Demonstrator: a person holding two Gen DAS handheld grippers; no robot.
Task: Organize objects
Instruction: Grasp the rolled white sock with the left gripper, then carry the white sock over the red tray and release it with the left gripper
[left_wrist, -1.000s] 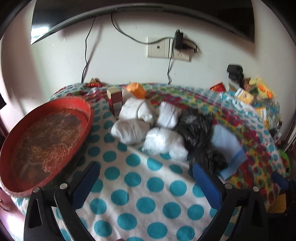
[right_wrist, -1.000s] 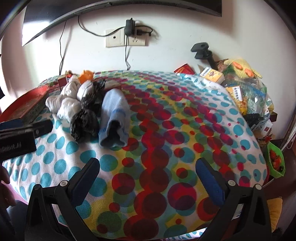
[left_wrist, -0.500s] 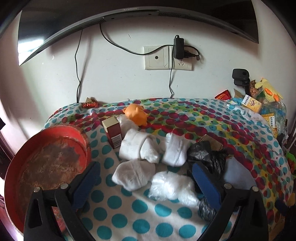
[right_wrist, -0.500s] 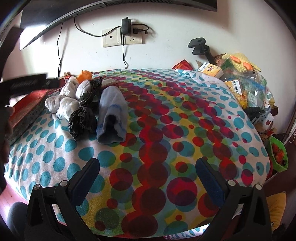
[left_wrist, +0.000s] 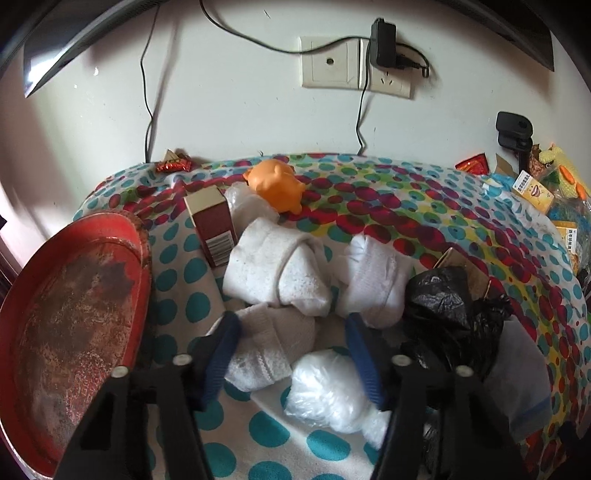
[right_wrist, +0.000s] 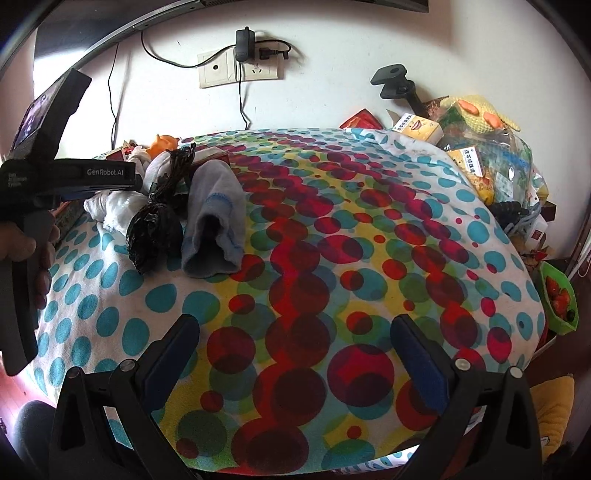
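A pile of rolled white socks lies on the dotted cloth. My left gripper (left_wrist: 291, 334) has its jaws partly closed around the nearest white sock roll (left_wrist: 273, 347), one blue pad at each side of it; a clear grip cannot be told. Beyond it lie two more white rolls (left_wrist: 275, 271), (left_wrist: 373, 280), a clear plastic bundle (left_wrist: 328, 391), black plastic bags (left_wrist: 447, 314), a grey-blue sock (right_wrist: 214, 218), a brown box (left_wrist: 214, 229) and an orange toy (left_wrist: 277, 184). A red tray (left_wrist: 70, 325) sits at the left. My right gripper (right_wrist: 295, 339) is open and empty over the cloth.
A wall with sockets and cables (left_wrist: 354, 70) stands behind the table. Boxes, bags and a knitted toy (right_wrist: 476, 122) crowd the right edge. A green basket (right_wrist: 559, 299) sits lower right. The left gripper's body (right_wrist: 70, 177) shows in the right wrist view.
My left gripper has moved forward into the sock pile and narrowed its jaws around the nearest white roll. The right gripper has barely moved.
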